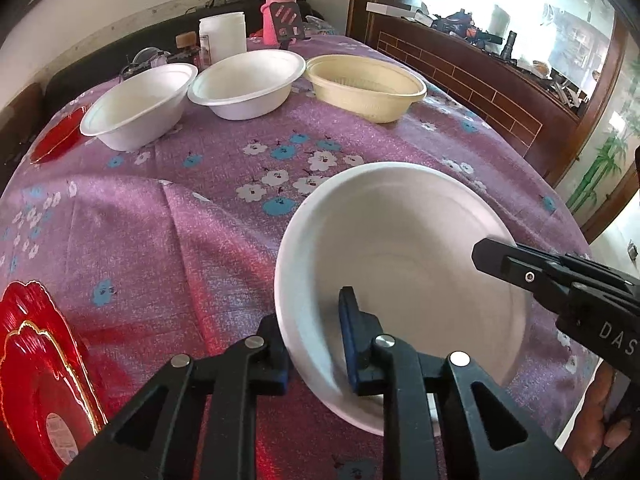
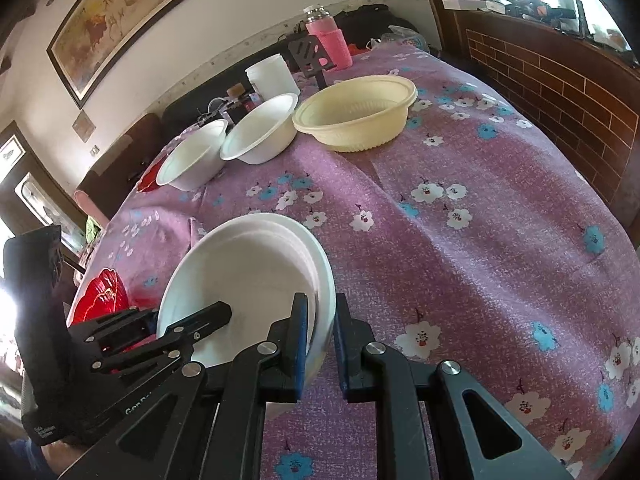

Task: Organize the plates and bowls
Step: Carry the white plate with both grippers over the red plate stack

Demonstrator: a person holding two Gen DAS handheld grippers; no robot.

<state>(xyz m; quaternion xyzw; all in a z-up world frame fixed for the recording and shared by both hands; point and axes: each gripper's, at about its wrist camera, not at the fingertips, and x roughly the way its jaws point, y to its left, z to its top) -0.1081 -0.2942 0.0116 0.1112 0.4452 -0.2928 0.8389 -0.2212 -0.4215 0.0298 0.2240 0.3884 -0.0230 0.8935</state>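
A white bowl [image 1: 400, 248] is tilted near the table's front, held from both sides. My left gripper [image 1: 316, 344] is shut on its left rim, one finger inside, one outside. My right gripper [image 2: 322, 332] is shut on the opposite rim of the same bowl [image 2: 248, 268]; it looks like two nested bowls there. The right gripper also shows in the left wrist view [image 1: 520, 268]. Two more white bowls [image 1: 138, 104] [image 1: 248, 82] and a cream bowl [image 1: 366, 86] stand in a row at the back. Red glass plates lie at the left [image 1: 44, 368] [image 1: 56, 136].
A purple flowered cloth [image 1: 192, 208] covers the table. Behind the bowls stand a white jar [image 1: 222, 36], a pink bottle [image 1: 280, 12] and small clutter. A brick-pattern wooden ledge [image 1: 480, 92] runs along the right.
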